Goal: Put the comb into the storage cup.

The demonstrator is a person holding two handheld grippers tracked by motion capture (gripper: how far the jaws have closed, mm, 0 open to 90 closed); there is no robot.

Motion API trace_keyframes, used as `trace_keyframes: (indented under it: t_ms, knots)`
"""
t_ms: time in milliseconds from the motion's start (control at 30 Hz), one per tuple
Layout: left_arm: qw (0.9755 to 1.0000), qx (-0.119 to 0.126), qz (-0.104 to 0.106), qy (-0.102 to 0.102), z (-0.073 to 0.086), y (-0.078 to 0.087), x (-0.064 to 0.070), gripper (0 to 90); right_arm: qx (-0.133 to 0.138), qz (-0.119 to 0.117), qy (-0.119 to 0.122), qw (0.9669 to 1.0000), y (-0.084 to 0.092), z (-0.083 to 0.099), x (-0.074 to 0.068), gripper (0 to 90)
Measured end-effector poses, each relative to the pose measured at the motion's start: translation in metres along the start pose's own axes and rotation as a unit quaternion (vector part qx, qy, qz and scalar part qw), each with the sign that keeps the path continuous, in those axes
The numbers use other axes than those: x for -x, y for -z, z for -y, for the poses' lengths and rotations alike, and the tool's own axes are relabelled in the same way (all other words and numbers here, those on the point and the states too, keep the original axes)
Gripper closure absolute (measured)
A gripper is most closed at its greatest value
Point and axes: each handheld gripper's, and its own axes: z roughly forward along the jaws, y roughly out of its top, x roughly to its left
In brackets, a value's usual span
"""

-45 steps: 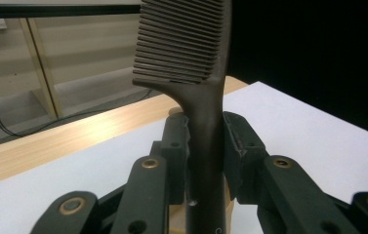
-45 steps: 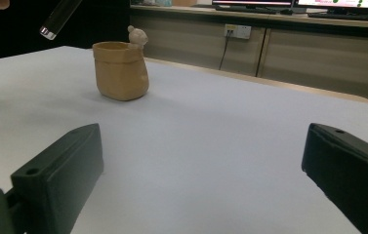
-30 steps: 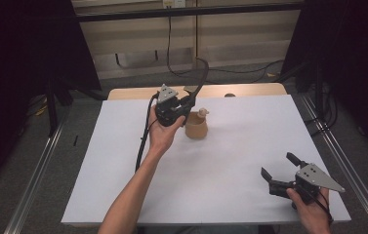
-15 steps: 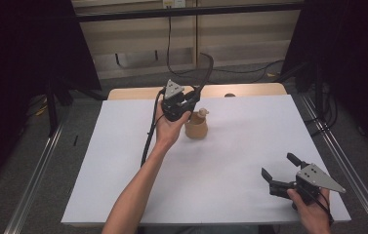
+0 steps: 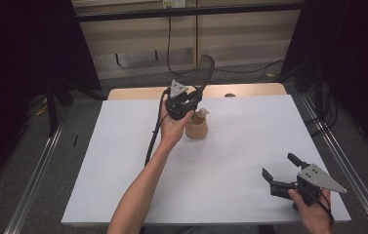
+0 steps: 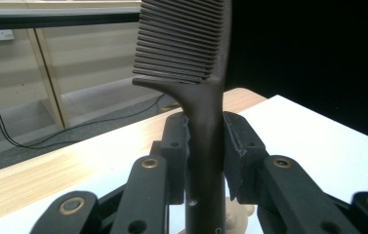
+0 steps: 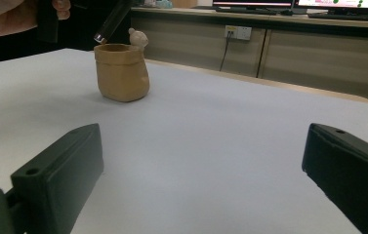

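My left gripper (image 5: 190, 103) is shut on the handle of a dark brown comb (image 5: 208, 73), whose teeth point up and away. In the left gripper view the comb (image 6: 206, 146) stands upright between the jaws of that gripper (image 6: 206, 134). The comb's handle end (image 7: 106, 29) hangs just above the rim of a tan pot (image 7: 122, 73), which carries a small bear figure (image 7: 137, 36) on its far edge. The pot (image 5: 196, 130) stands on the white table sheet (image 5: 123, 170), right beside the left hand. At the near right, my right gripper (image 5: 279, 165) rests open with nothing between its jaws (image 7: 201, 165).
The wooden table edge (image 5: 250, 90) shows behind the white sheet. Metal rails (image 5: 35, 180) run along both sides of the table. Cables (image 5: 172, 53) lie on the floor behind it. A cabinet with a wall socket (image 7: 237, 31) stands beyond the far edge.
My left gripper has drifted slightly right and down with the comb, bringing its handle end closer over the pot. The right gripper has stayed put.
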Motion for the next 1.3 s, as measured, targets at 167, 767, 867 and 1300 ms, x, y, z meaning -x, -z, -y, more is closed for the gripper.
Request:
trace_keyframes:
  t_ms: [167, 767, 867, 1300]
  knots:
    - [1.0, -0.004, 0.0, 0.0, 0.004, -0.003, -0.001, 72.8, 0.001, -0.003, -0.003, 1.0, 0.0, 0.0, 0.0, 1.4]
    - [0.9999, -0.009, 0.001, 0.011, 0.022, -0.013, -0.008, 72.8, 0.001, -0.003, -0.001, 1.0, 0.0, 0.0, 0.0, 1.4]
    - [0.9998, -0.012, 0.0, 0.017, 0.028, -0.014, -0.01, 72.8, 0.001, -0.002, 0.0, 1.0, 0.001, 0.0, 0.0, 1.4]
    - [0.9998, -0.015, 0.005, 0.015, 0.034, -0.002, -0.009, 72.7, 0.0, -0.001, 0.0, 1.0, 0.0, 0.0, -0.001, 1.4]
